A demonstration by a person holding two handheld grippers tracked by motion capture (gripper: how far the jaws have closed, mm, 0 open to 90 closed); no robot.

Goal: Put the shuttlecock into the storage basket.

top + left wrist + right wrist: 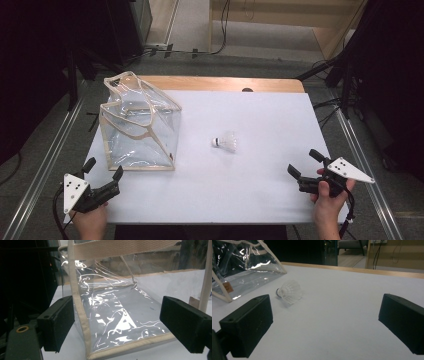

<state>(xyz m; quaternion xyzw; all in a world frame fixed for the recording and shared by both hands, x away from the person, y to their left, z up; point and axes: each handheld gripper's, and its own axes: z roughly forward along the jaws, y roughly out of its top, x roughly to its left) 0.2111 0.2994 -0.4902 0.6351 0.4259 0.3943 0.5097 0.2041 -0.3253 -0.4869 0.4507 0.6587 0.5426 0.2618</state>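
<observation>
A clear plastic bag (139,125) with beige trim and straps stands on the left part of the white table (260,115). A white shuttlecock (226,143) lies on its side near the table's middle, right of the bag. My left gripper (104,169) is open at the front left, its jaws just short of the bag's near corner (82,322). Over at the front right my right gripper (305,164) is open and empty, pointing toward the shuttlecock (288,292), which lies well ahead of it, with the bag (242,270) beyond.
A wooden strip (225,84) runs along the table's far edge. Dark stands (350,75) and cables crowd the floor on both sides. Metal rails (45,160) flank the table. Bare white surface lies between the shuttlecock and the right gripper.
</observation>
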